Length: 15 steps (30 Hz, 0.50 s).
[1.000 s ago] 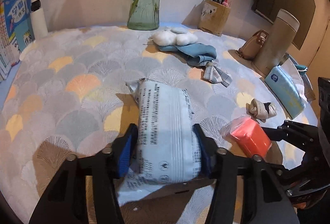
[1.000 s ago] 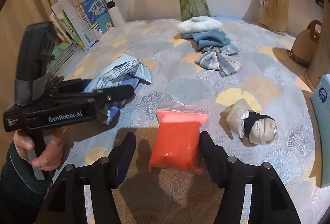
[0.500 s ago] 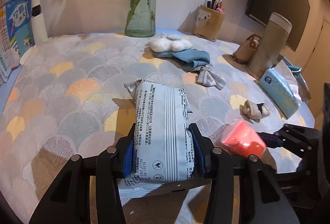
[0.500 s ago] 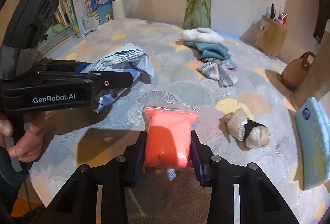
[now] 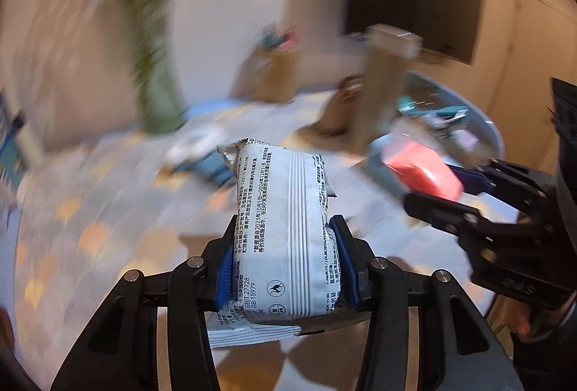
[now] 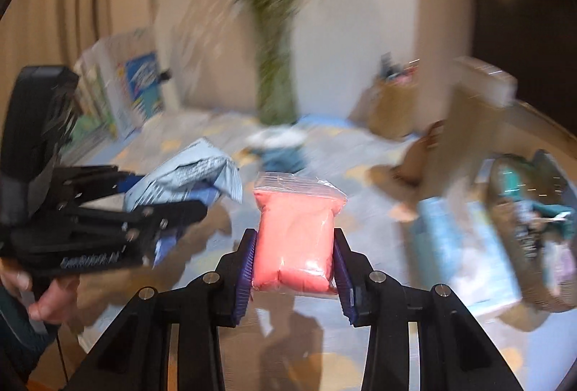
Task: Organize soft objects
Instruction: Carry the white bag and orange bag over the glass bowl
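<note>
Left wrist view: the round surface covered in a cloth of grey, yellow and orange fan shapes spreads out blurred below and beyond the left claw. Ahead of the claw, far back on the left, stands a tall green glass vase of leafy stems; to the right of it sit a brown pen holder box and a tall beige cylinder, all smeared by blur. The left claw is clamped on a white plastic packet printed with black text, its blue pads pressing the packet's sides, and the packet is clear of the surface. To the right, the right claw comes in from the side with a coral-pink soft block in a clear plastic bag.

Right wrist view: the right claw is closed on that pink bag, pads squeezing both sides, the bag held above the surface. Left of it, the left claw holds the white packet, with a hand gripping its black handle. Beyond the claw lies a blurred heap of blue and white cloth.
</note>
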Each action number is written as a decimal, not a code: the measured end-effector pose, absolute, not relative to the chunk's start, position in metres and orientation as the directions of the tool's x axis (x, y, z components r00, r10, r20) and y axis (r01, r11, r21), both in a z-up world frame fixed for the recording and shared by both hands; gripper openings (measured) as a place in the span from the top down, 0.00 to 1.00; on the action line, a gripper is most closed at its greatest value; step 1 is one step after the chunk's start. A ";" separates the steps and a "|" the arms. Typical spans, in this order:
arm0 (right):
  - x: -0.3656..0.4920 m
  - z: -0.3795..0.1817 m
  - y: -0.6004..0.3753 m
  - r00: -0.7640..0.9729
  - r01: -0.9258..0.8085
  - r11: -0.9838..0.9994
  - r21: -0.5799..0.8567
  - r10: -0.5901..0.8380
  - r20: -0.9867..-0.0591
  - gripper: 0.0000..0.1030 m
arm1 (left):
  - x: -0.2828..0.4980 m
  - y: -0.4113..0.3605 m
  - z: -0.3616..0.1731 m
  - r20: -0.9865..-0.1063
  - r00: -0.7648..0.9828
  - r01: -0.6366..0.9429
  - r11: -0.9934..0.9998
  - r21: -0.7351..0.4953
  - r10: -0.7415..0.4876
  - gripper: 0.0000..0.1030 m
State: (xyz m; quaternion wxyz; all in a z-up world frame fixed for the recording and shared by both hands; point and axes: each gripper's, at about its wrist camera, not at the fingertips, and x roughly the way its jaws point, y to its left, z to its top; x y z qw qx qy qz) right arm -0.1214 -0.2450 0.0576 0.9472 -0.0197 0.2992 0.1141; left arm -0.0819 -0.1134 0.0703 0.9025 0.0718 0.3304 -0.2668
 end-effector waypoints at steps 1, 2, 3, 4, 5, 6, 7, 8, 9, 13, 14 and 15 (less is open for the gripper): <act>-0.124 0.063 -0.257 0.809 -0.202 0.979 0.030 0.184 -0.558 0.62 | -0.085 -0.131 0.079 -0.623 0.636 0.560 0.828 -0.033 -0.455 0.57; -0.129 0.070 -0.272 0.824 -0.170 0.985 0.033 0.160 -0.544 0.62 | -0.088 -0.150 0.087 -0.613 0.630 0.591 0.806 -0.020 -0.477 0.57; -0.132 0.074 -0.286 0.834 -0.138 0.990 0.041 0.138 -0.535 0.62 | -0.090 -0.162 0.092 -0.608 0.625 0.609 0.793 -0.011 -0.489 0.57; -0.134 0.077 -0.299 0.840 -0.104 0.993 0.051 0.115 -0.530 0.62 | -0.093 -0.182 0.098 -0.601 0.617 0.639 0.769 0.005 -0.508 0.57; -0.137 0.080 -0.319 0.845 -0.045 0.996 0.074 0.077 -0.529 0.62 | -0.095 -0.197 0.102 -0.597 0.610 0.660 0.751 0.017 -0.522 0.57; -0.139 0.082 -0.336 0.846 0.002 0.995 0.101 0.052 -0.531 0.62 | -0.097 -0.214 0.106 -0.593 0.600 0.682 0.731 0.028 -0.537 0.57; -0.142 0.084 -0.357 0.846 0.045 0.989 0.140 0.037 -0.532 0.62 | -0.099 -0.236 0.111 -0.591 0.588 0.706 0.708 0.040 -0.553 0.57; -0.145 0.085 -0.381 0.846 0.090 0.978 0.188 0.024 -0.533 0.62 | -0.100 -0.250 0.113 -0.591 0.578 0.721 0.691 0.046 -0.564 0.57; -0.148 0.087 -0.401 0.846 0.129 0.966 0.224 0.011 -0.533 0.62 | -0.101 -0.266 0.117 -0.590 0.565 0.738 0.673 0.049 -0.577 0.57; -0.155 0.090 -0.485 0.827 0.337 0.880 0.334 -0.107 -0.552 0.62 | -0.096 -0.320 0.126 -0.581 0.517 0.780 0.626 0.017 -0.628 0.57; -0.158 0.089 -0.509 0.811 0.404 0.842 0.358 -0.148 -0.566 0.62 | -0.094 -0.328 0.126 -0.581 0.511 0.784 0.621 0.012 -0.634 0.57; -0.160 0.088 -0.524 0.805 0.434 0.818 0.377 -0.164 -0.571 0.62 | -0.090 -0.337 0.126 -0.583 0.502 0.788 0.616 0.004 -0.639 0.57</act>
